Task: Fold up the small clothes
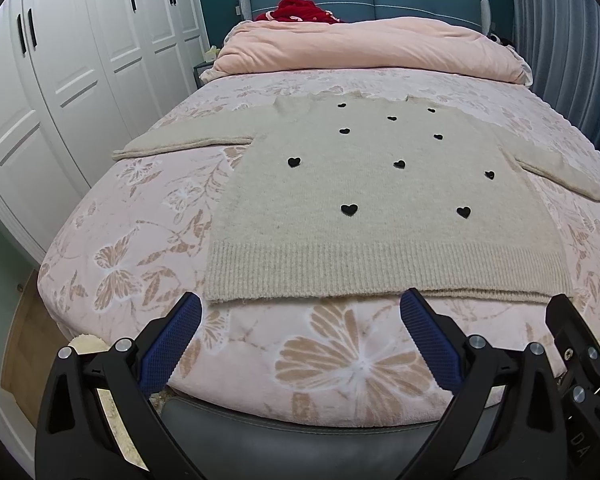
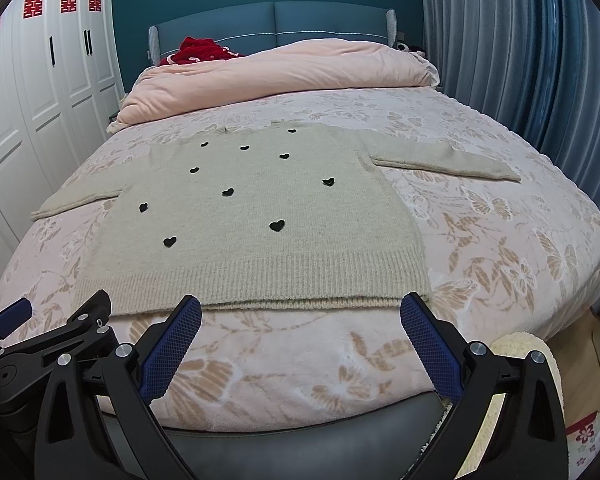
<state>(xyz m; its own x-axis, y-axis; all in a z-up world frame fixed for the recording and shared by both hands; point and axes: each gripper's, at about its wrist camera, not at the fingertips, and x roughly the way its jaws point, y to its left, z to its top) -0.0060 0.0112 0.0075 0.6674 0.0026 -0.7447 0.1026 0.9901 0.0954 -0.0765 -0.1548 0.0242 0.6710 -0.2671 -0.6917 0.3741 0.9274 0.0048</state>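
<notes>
While both tools hover over the foot of the bed (image 1: 147,216), the beige sweater (image 1: 380,208) lies spread flat on the floral pink cover, front up, black hearts scattered over its chest and both sleeves stretched out to the sides. The left gripper (image 1: 302,334) has its blue-padded fingers wide apart with nothing between them; the sweater's ribbed hem (image 1: 380,268) runs just beyond the fingertips, the hem's left corner near the left finger and the right finger tip overlapping the hem edge in the picture, though contact cannot be judged. The right gripper (image 2: 302,334) is likewise spread wide and empty, the hem lying just ahead of its tips, with the hem's right corner next to its right finger. A folded pink duvet (image 1: 364,48) sits at the headboard end.
</notes>
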